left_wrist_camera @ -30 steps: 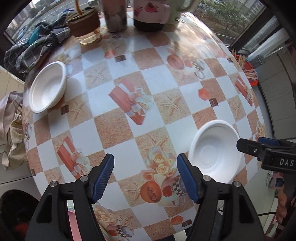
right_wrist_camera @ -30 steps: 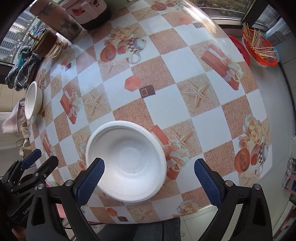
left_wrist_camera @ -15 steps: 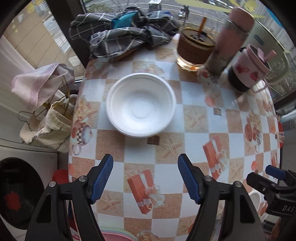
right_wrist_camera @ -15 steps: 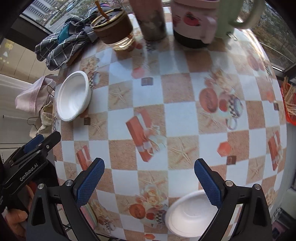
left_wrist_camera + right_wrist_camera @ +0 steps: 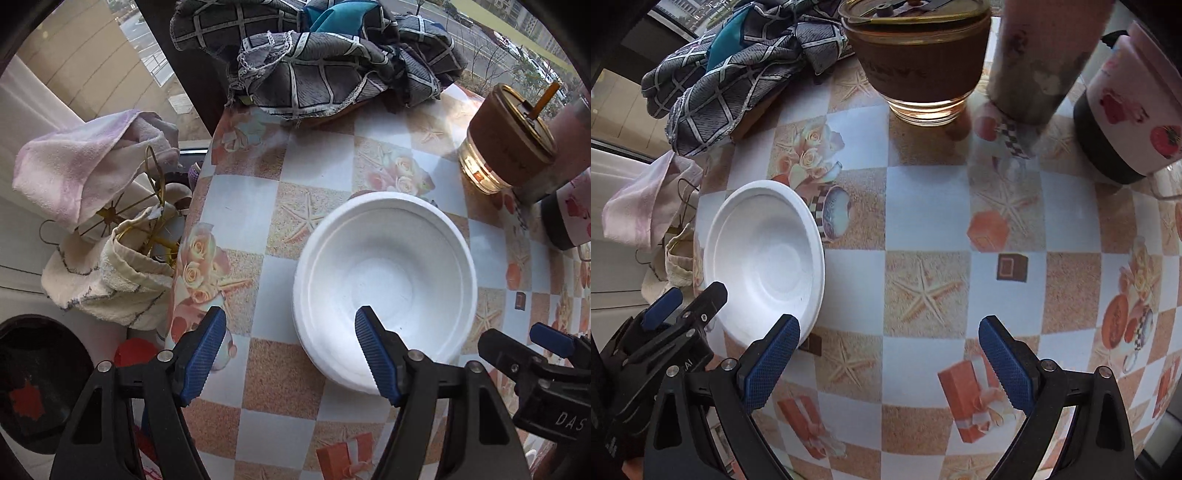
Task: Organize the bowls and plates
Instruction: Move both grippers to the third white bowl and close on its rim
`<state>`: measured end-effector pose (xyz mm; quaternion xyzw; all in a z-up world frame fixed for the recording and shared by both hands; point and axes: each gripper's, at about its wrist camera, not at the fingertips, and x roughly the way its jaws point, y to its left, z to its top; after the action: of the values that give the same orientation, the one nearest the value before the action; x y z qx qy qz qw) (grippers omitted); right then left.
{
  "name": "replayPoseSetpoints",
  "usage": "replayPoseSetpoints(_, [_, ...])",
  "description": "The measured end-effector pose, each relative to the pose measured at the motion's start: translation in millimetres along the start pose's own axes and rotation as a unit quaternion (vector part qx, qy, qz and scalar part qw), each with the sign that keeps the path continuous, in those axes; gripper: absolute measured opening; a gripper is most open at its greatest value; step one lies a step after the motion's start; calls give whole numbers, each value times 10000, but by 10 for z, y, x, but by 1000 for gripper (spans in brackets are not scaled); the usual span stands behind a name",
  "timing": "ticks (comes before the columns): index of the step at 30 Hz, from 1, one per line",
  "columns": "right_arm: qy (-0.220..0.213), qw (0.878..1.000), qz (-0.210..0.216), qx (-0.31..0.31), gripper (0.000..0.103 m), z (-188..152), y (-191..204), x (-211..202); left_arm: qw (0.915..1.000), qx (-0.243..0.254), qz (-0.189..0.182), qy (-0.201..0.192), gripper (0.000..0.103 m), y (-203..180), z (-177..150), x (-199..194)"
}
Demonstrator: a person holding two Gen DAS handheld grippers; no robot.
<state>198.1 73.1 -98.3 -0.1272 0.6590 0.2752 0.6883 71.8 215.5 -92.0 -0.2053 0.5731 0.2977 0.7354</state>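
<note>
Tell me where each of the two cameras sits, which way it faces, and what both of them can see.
Left wrist: sits on the left gripper, looking steeply down at the white bowl near the table edge; its open fingers and the right gripper's tip show.
Right wrist: sits on the right gripper, looking down at the checked tablecloth; its open fingers and the left gripper show.
Shared: the bowl, the plaid cloth, the brown-sleeved glass cup.

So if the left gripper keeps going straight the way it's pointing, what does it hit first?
Probably the checked tablecloth just beside the white foam bowl. The left gripper stands open, one finger over the bowl's near rim, so that finger may touch the rim first; depth is unclear.
</note>
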Motion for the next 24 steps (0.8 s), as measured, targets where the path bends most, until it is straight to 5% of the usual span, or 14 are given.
replayPoseSetpoints(10, [57, 9996, -91, -269, 95, 237, 223, 351, 9995, 193, 184, 146, 76, -1, 225, 364])
replayPoseSetpoints(12, [76, 9994, -75, -314, 71, 250, 252, 388, 9995, 168, 102, 252, 76, -9, 246, 423])
replayPoseSetpoints(14, [159, 9992, -106, -363, 65, 245, 306, 440, 9990, 237, 72, 360, 74, -58, 245, 475])
replayPoseSetpoints(16, [100, 9988, -74, -464, 54, 244, 374, 444, 9985, 361, 0, 405, 62, -119, 227, 494])
replayPoseSetpoints(18, [119, 9985, 109, -517, 27, 248, 425, 434, 9982, 414, -164, 398, 39, -170, 209, 469])
replayPoseSetpoints(19, [193, 9981, 268, -528, 19, 250, 444, 447, 9979, 435, -210, 433, 39, -197, 200, 460])
replayPoseSetpoints(24, [336, 9972, 437, -500, 14, 144, 371, 469, 9967, 518, -230, 579, 35, -264, 64, 399])
